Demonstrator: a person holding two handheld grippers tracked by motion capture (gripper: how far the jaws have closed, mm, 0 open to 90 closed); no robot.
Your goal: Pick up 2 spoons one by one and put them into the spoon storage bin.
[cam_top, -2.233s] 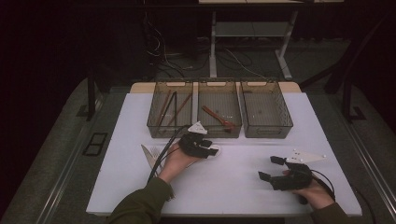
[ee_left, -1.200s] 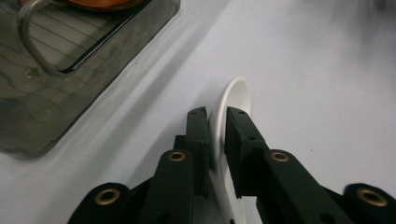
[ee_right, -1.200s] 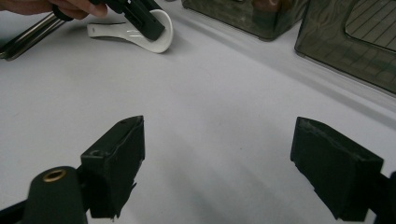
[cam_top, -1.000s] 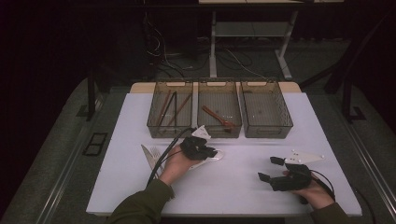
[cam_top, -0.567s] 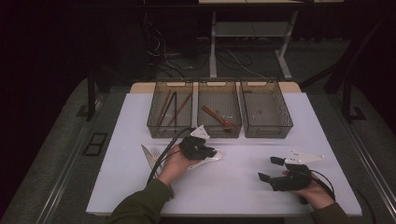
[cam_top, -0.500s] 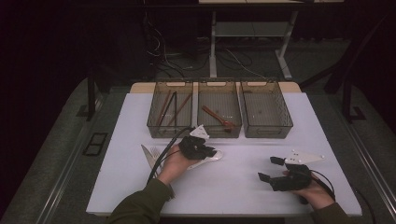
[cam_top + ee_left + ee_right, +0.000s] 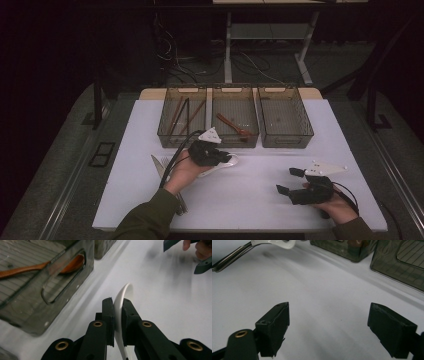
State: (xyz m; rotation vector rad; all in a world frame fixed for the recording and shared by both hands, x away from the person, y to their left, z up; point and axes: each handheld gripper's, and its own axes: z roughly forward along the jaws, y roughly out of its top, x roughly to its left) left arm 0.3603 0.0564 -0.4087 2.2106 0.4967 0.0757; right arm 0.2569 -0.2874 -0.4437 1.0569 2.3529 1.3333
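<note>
A: What is held in the left hand-held gripper (image 7: 117, 315)?

B: A white spoon (image 7: 121, 302) is clamped between its two black pads. The pads are pressed on the thin handle, and the bowl end is seen just past the fingertips.

A: Where is the spoon, then?

B: It is kept right in front of that hand-held gripper, a little above the white surface (image 7: 250, 185). The middle bin (image 7: 235, 140), with a brown wooden spoon (image 7: 37, 266) in it, is found just ahead and to one side.

A: And the right hand-held gripper (image 7: 295, 182)?

B: Its jaws are spread wide, and nothing is held between them. It is rested low over the surface, well apart from the spoon.

A: How is the spoon likely to feel?

B: It is judged to be light, hard and stiff. It looks smooth and shiny, so it could slip out. It might crack if it is dropped, if it is made of china.

A: Where should it be gripped?

B: The flat handle is the best place, as is done now. The round bowl is too curved and slippery to be pinched well.
</note>
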